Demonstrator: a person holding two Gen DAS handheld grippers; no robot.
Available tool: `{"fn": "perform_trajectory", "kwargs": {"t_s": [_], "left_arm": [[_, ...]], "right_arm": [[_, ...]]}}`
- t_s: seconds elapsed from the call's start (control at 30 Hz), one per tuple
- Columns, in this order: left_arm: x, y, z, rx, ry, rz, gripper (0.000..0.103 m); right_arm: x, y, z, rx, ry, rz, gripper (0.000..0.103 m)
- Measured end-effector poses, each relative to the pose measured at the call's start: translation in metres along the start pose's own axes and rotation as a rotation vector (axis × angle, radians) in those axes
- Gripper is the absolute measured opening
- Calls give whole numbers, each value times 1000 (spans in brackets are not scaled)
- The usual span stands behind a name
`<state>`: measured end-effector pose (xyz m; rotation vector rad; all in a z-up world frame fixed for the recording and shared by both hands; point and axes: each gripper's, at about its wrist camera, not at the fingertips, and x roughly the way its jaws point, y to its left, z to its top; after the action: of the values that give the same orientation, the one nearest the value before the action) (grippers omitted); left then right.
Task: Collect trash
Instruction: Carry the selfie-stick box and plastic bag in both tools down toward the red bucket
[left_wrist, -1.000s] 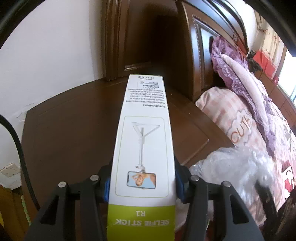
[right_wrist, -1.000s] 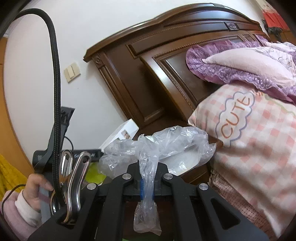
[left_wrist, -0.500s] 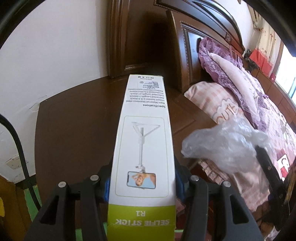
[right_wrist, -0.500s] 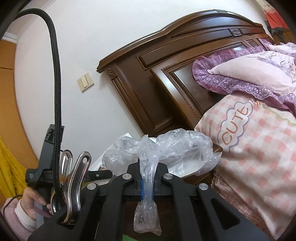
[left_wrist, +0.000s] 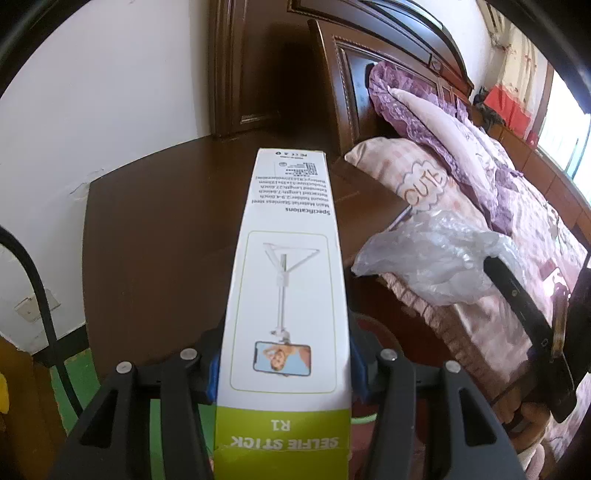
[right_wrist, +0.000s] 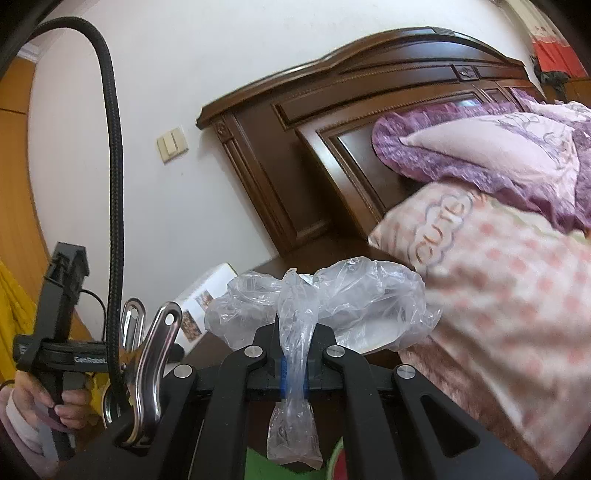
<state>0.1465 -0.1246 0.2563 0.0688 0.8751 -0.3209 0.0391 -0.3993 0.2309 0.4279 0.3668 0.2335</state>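
Selfie stick box (left_wrist: 284, 295), long and white, is clamped at its green end between the left gripper (left_wrist: 282, 365) pads, projecting forward above the dark wooden worktop (left_wrist: 155, 236). Crumpled clear plastic bag (right_wrist: 295, 317) is pinched in the closed right gripper (right_wrist: 293, 373), beside the bed (right_wrist: 498, 295).

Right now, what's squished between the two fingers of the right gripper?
In the right wrist view, the right gripper pinches the twisted neck of a crumpled clear plastic bag; nothing else sits between its fingers.

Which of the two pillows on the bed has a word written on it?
The pink checked pillow, lower one, bears "CUTE"; the purple-frilled pillow above it shows none.
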Motion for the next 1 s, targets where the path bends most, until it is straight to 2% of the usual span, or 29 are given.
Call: {"fn": "perform_trajectory", "kwargs": {"t_s": [0.43, 0.7, 1.0], "left_arm": [[-12, -17, -57, 10, 24, -69, 54], [-13, -33, -78, 37, 55, -114, 54], [1, -41, -96, 53, 103, -148, 54]], "right_arm": [[-6, -19, -49, 31, 117, -93, 6], [21, -53, -77, 83, 242, -187, 6], [46, -72, -106, 98, 378, -278, 6]]}}
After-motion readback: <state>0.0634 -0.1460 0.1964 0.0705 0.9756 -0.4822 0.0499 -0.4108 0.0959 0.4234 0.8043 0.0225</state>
